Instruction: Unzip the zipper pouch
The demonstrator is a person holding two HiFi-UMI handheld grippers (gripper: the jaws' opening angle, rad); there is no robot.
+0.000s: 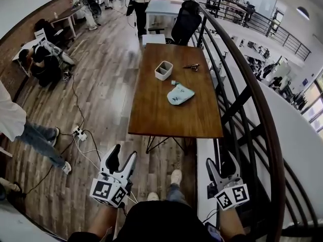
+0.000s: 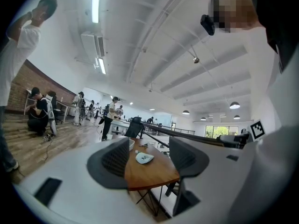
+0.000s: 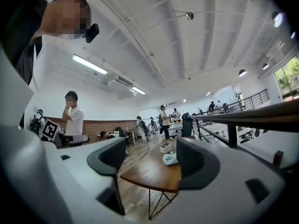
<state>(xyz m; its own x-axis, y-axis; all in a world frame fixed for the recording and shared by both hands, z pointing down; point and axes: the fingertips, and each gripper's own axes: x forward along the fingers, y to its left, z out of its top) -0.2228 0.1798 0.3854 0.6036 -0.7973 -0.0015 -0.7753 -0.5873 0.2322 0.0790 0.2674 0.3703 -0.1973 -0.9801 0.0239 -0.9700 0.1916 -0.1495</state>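
Observation:
A light blue zipper pouch (image 1: 179, 94) lies flat on the wooden table (image 1: 156, 115), right of its middle. Both grippers are held low and well short of the table's near edge. My left gripper (image 1: 123, 153) is open with nothing between its fingers, and so is my right gripper (image 1: 222, 161). In the left gripper view the pouch (image 2: 144, 158) shows far off between the open jaws of the left gripper (image 2: 149, 163). The right gripper view shows the pouch (image 3: 170, 159) just beside the right jaw of the right gripper (image 3: 152, 164).
A white square container (image 1: 163, 70) and a small dark object (image 1: 192, 66) sit on the table beyond the pouch. A black railing (image 1: 242, 84) runs along the table's right side. An office chair (image 1: 184, 21) stands behind it. Cables and a power strip (image 1: 78, 131) lie on the floor at left, near people.

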